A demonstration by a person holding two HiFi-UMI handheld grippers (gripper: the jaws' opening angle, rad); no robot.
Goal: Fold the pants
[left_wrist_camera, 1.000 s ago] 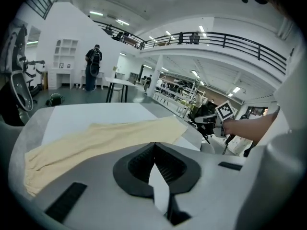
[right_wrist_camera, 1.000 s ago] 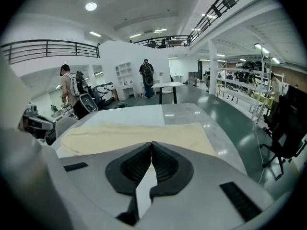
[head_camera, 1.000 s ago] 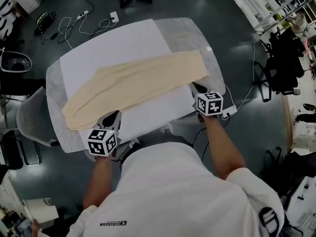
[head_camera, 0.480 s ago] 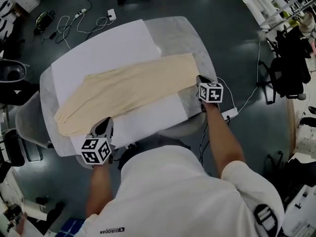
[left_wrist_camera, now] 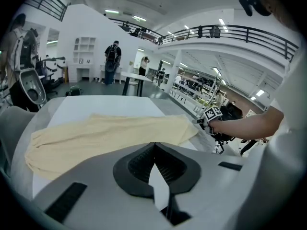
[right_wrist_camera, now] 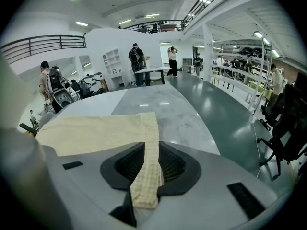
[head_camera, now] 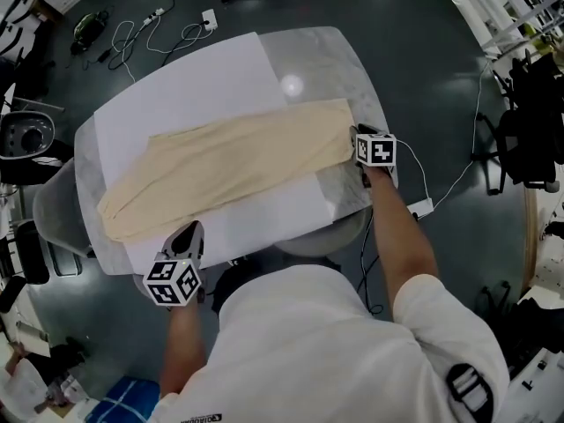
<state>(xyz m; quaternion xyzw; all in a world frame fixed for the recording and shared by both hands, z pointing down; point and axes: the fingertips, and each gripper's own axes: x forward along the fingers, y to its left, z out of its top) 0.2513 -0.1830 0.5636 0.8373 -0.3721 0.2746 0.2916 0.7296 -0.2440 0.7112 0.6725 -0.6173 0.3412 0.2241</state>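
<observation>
Oval grey table (head_camera: 335, 69), white sheet (head_camera: 185, 86) over its left part. Beige pants (head_camera: 220, 170) flat, slantwise across sheet and table. Right gripper (head_camera: 359, 136) at pants' right end, jaws just opening, cloth corner between them. Left gripper (head_camera: 188, 233) at near table edge, close to pants' lower edge. Person (head_camera: 308, 351) in white shirt below. Cables (head_camera: 188, 32) on dark floor beyond.
</observation>
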